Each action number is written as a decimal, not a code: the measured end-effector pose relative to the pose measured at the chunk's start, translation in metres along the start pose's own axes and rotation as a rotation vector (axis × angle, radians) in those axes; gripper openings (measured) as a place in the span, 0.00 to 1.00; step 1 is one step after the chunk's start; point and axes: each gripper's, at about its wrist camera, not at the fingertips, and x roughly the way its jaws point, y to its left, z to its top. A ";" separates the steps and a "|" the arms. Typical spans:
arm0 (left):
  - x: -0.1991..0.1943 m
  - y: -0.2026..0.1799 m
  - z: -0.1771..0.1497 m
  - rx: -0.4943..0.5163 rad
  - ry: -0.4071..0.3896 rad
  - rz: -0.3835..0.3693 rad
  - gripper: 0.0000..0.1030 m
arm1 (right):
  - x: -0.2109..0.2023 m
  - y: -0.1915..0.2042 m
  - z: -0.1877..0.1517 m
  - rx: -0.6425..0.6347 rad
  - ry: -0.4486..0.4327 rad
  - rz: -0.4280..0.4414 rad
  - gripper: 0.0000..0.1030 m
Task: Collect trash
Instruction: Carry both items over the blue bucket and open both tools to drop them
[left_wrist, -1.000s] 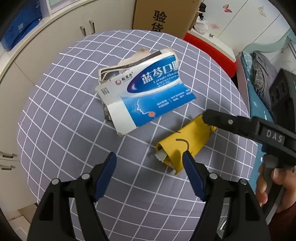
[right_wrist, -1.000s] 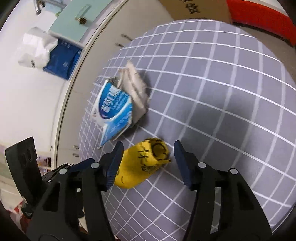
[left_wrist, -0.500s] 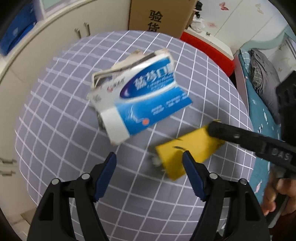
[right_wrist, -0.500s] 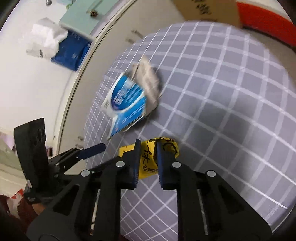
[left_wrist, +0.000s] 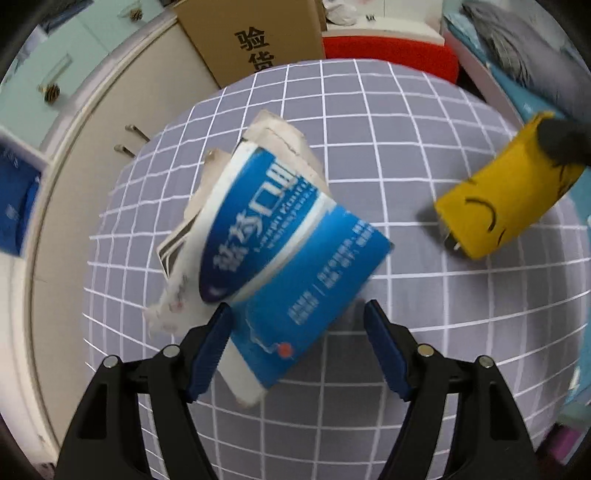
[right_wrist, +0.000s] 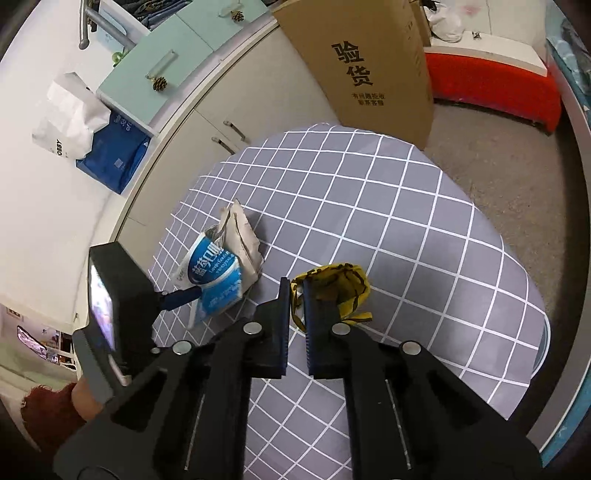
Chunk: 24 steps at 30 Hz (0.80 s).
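A torn blue and white medicine box (left_wrist: 280, 258) lies on crumpled grey cardboard (left_wrist: 280, 144) on the grey checked tablecloth (left_wrist: 369, 129). My left gripper (left_wrist: 297, 332) is open, with its jaws on either side of the box's near end. My right gripper (right_wrist: 295, 302) is shut on a crumpled yellow wrapper (right_wrist: 340, 288) and holds it above the cloth. The wrapper shows at the right in the left wrist view (left_wrist: 509, 206). The box also shows in the right wrist view (right_wrist: 214, 280).
A tall brown cardboard box (right_wrist: 362, 62) stands on the floor beyond the table. White cabinets (right_wrist: 207, 110) run along the left. A red and white bench (right_wrist: 491, 81) sits at the back right. A bed with grey clothes (left_wrist: 517, 48) is at the far right.
My right gripper shut on the yellow wrapper and lifted it up and to the right. My left gripper moved forward to the blue box, which now sits between its open jaws.
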 end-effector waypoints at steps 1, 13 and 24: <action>-0.001 0.001 0.001 -0.001 -0.006 0.017 0.49 | 0.000 0.002 0.000 -0.003 -0.003 -0.004 0.06; -0.082 0.045 0.013 -0.281 -0.230 -0.131 0.04 | -0.015 0.018 -0.002 -0.057 -0.030 0.026 0.06; -0.130 -0.017 0.036 -0.291 -0.318 -0.286 0.04 | -0.065 -0.024 -0.003 -0.019 -0.098 0.055 0.06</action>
